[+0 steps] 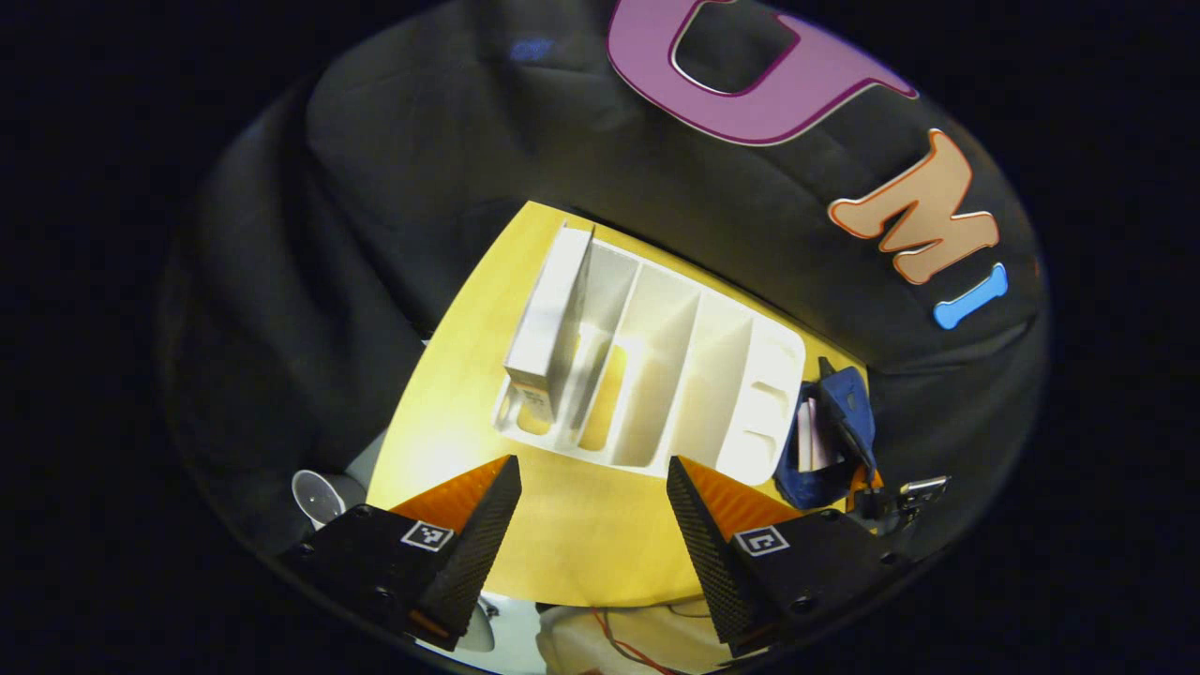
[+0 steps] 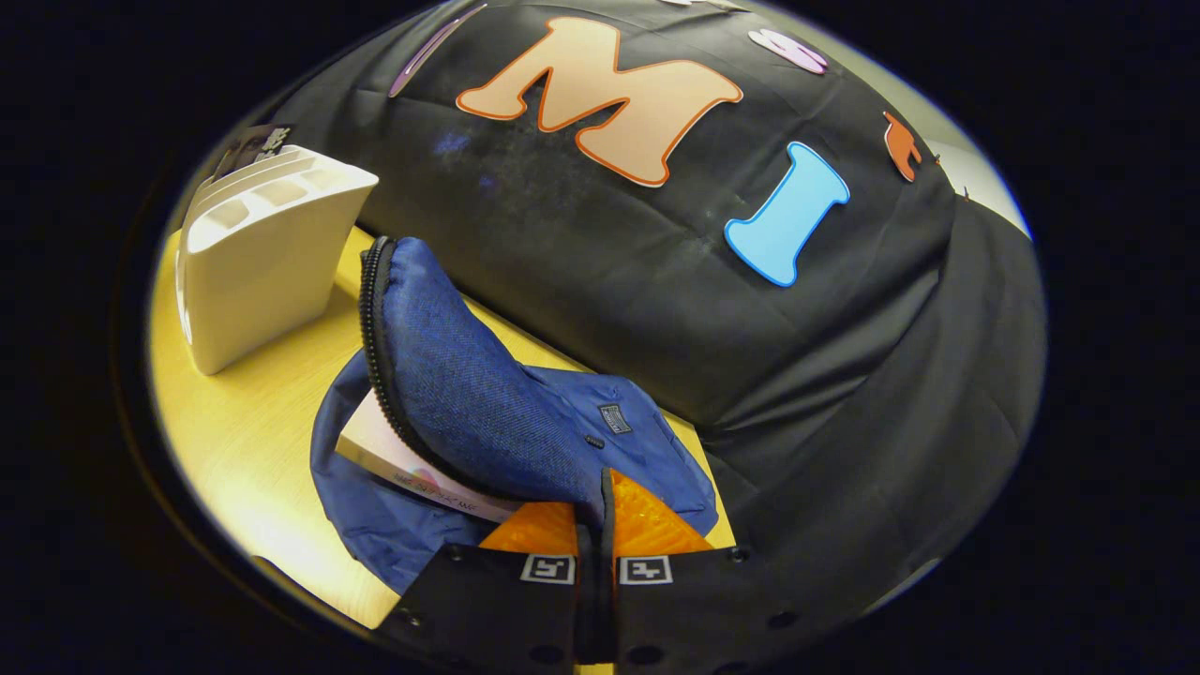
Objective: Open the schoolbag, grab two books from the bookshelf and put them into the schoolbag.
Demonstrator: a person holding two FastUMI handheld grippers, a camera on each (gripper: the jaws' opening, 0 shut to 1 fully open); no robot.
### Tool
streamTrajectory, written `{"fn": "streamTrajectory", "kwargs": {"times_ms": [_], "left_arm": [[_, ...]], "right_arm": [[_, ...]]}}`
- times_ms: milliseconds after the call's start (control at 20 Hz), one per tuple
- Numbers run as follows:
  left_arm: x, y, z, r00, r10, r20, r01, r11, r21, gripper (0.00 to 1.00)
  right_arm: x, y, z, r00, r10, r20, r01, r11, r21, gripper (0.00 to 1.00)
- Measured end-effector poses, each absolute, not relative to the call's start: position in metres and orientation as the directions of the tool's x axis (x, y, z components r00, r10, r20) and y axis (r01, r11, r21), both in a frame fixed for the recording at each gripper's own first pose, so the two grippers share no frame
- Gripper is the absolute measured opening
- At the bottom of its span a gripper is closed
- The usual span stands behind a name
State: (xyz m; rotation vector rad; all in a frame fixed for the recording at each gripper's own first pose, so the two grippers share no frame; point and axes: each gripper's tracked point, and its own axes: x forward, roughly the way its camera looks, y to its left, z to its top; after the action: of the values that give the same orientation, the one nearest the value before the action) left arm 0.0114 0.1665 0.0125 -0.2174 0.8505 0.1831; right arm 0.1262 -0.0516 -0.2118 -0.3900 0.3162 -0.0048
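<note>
The right gripper (image 2: 594,525) fingers pinch the schoolbag (image 2: 487,412) flap, one book (image 2: 412,469) inside; the left gripper (image 1: 591,525), spread, faces the bookshelf (image 1: 656,375); its last book (image 1: 548,328), probably upright, stands straight ahead.

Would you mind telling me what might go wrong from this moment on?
The right gripper pinches just the edge of the blue fabric schoolbag's flap; if it slips, the opening closes over the pink book inside. The open left gripper faces the white plastic bookshelf, where one white book stands leaning; a clumsy grab could tip it or drag the shelf.
</note>
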Motion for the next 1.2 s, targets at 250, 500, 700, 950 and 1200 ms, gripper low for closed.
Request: {"fn": "streamTrajectory", "kwargs": {"times_ms": [250, 500, 700, 950, 1200], "left_arm": [[0.050, 0.205, 0.009, 0.639, 0.150, -0.755, -0.240, 0.971, -0.011, 0.92], [0.081, 0.213, -0.009, 0.603, 0.143, -0.785, -0.198, 0.980, 0.027, 0.87], [0.101, 0.211, -0.018, 0.576, 0.123, -0.808, -0.150, 0.988, 0.044, 0.76], [0.118, 0.215, -0.022, 0.561, 0.148, -0.815, -0.115, 0.988, 0.100, 0.57], [0.125, 0.211, -0.044, 0.492, 0.143, -0.859, -0.135, 0.987, 0.086, 0.37]], "right_arm": [[0.128, -0.052, -0.213, 0.945, -0.086, -0.315, -0.043, 0.923, -0.382, 0.02], [0.129, -0.053, -0.214, 0.939, -0.117, -0.324, -0.020, 0.921, -0.389, 0.03], [0.129, -0.053, -0.217, 0.936, -0.126, -0.328, -0.017, 0.916, -0.400, 0.04], [0.126, -0.053, -0.220, 0.934, -0.134, -0.330, -0.012, 0.914, -0.405, 0.01], [0.123, -0.052, -0.223, 0.933, -0.136, -0.334, -0.014, 0.912, -0.410, 0.05]]}}
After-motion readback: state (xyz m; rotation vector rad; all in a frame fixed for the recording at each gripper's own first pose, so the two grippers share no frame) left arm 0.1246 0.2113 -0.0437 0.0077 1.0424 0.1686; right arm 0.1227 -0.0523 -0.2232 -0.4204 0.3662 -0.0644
